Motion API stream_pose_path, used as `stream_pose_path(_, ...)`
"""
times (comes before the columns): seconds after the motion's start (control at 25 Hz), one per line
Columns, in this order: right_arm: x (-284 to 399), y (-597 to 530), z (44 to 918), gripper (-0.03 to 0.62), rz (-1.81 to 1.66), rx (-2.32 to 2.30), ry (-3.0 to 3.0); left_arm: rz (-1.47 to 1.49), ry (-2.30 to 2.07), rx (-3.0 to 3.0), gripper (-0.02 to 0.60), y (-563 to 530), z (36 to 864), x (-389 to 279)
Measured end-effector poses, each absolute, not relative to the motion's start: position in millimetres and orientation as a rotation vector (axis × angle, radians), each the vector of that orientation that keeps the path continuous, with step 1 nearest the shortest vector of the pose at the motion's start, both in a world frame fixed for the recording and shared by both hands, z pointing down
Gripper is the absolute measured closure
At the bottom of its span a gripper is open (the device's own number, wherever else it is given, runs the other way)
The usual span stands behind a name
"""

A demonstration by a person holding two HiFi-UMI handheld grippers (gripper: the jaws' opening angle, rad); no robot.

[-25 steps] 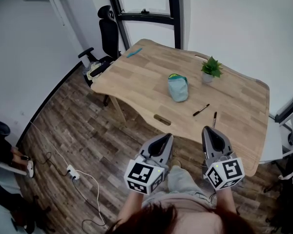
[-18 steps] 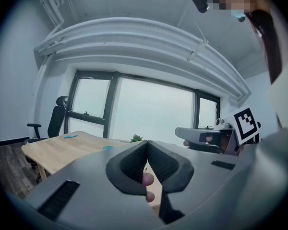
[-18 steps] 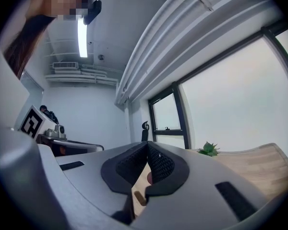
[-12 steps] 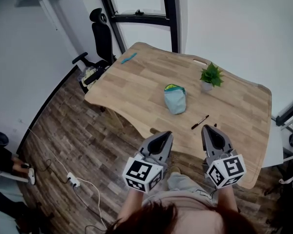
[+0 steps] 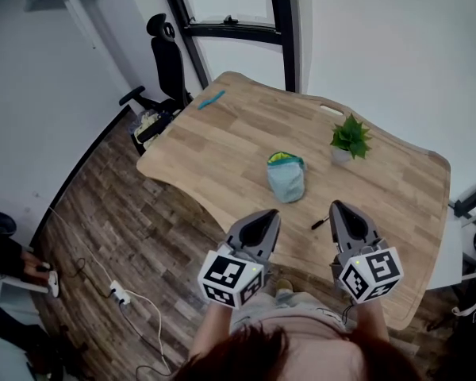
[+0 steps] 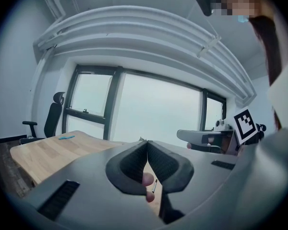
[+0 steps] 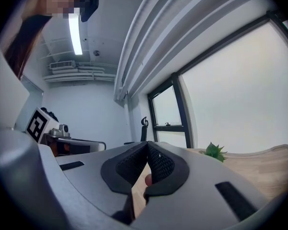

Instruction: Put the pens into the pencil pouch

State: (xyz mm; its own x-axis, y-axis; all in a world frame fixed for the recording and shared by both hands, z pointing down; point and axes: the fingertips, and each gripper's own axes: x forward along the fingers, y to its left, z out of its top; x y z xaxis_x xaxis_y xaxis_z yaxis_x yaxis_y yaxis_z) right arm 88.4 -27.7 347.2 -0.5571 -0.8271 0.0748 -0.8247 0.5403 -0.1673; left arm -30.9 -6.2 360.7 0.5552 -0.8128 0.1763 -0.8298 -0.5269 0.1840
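Floor: dark wood-look planks (image 5: 143,236) at the left; a white power strip (image 5: 119,296) lies on them with a thin white cable looping away.
Chair: a black office chair (image 5: 165,58) with a tall padded back and curved armrests, at the bench's far-left corner.
Blue item: a small flat bright-blue piece (image 5: 212,99), too small to identify, on the bench near that far-left corner.
Bench: a pale wood-grain top (image 5: 222,145) with rounded corners and a wavy near edge.
Left tool: the left tool (image 5: 266,215) is smooth grey plastic with a white cube of black square markers at its rear. Its ribbed black pads (image 6: 134,163) meet at the tips, closed on nothing, above the bench's near edge.
Pencil pouch: the pencil pouch (image 5: 286,177) is soft pale blue-green fabric, rounded and slumped. It lies mid-bench, beyond and between the two tools, with a yellow-green and darker teal edge at its far end.
Pen: one thin black pen (image 5: 320,223) lies slanted on the bare wood, near-right of the pouch and just left of the right tool's tip. It is apart from both.
Right tool: the right tool (image 5: 339,209) has the same grey shell and marker cube. Its textured pads (image 7: 158,163) are pressed together and it holds nothing.
Plant: a small spiky green plant (image 5: 351,140) in a pale round pot, far-right of the pouch.
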Motion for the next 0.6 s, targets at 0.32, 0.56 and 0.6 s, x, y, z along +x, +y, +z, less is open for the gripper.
stream_pose_path(0.32, 96.7, -53.6, 363.4, 0.592, -0.382, -1.512, 2.742, 0.11, -1.382, 2.466, 0.578, -31.7, 376.8, -53.9)
stream_pose_path(0.56, 102.6, -68.6, 378.0, 0.592, -0.431, -1.614, 2.732, 0.123, -1.337, 2.453, 0.577, -64.0, 386.5, -70.4)
stream_pose_path(0.6, 104.0, -71.5, 381.0, 0.592, -0.443, -1.637, 2.726, 0.125, -1.321, 2.456, 0.577, -69.7, 387.7, -72.4)
